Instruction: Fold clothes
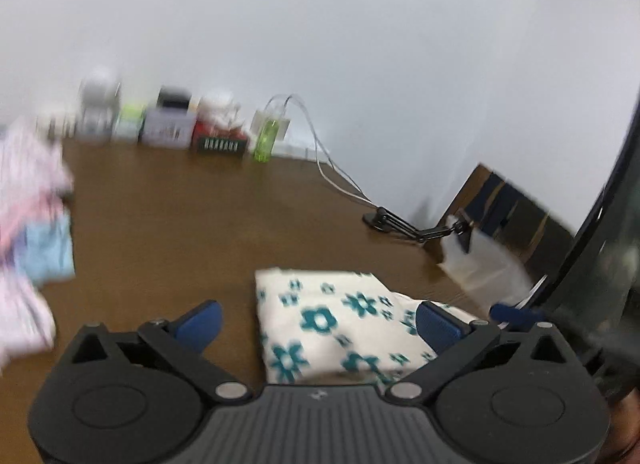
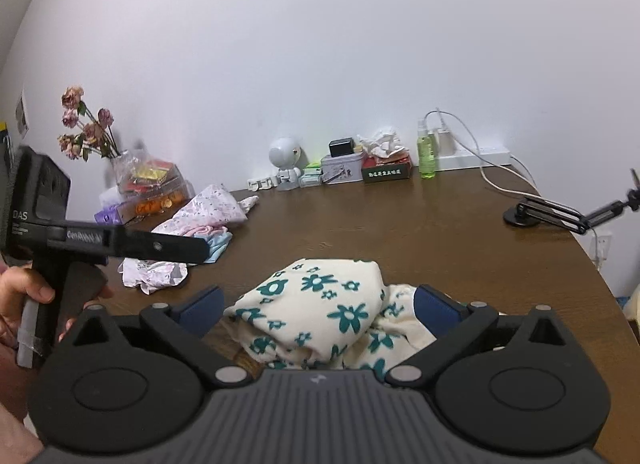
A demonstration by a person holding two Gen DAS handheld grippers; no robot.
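On table, near edge: floral garment (image 2: 320,304), cream with teal flowers, lies in a folded bundle just ahead of both grippers.
Table: brown (image 2: 420,223), clutter along the wall side.
Left gripper (image 1: 318,324): jaws wide open, holding nothing; bundle sits between the fingers but offset toward the right finger (image 1: 438,328), which overlaps the cloth edge. Contact: cannot tell.
Right gripper (image 2: 318,308): jaws wide open, empty; bundle centred between the fingers, close in.
Nearer: right gripper looks better centred on the cloth; left is off to the bundle's left side.
Long axis: in left view, roughly across the jaw line, left to right, far edge straight and squared. In right view the top layer is rounded and a looser layer sticks out low right.
Stage: folded at least once; could be mid-fold or a finished bundle, can't settle it.
Other clothes: pink/blue pile (image 2: 200,232) well apart, far left.
Left view: motion-blurred.
Hand (image 2: 24,296): seen in right view gripping the left tool's handle.
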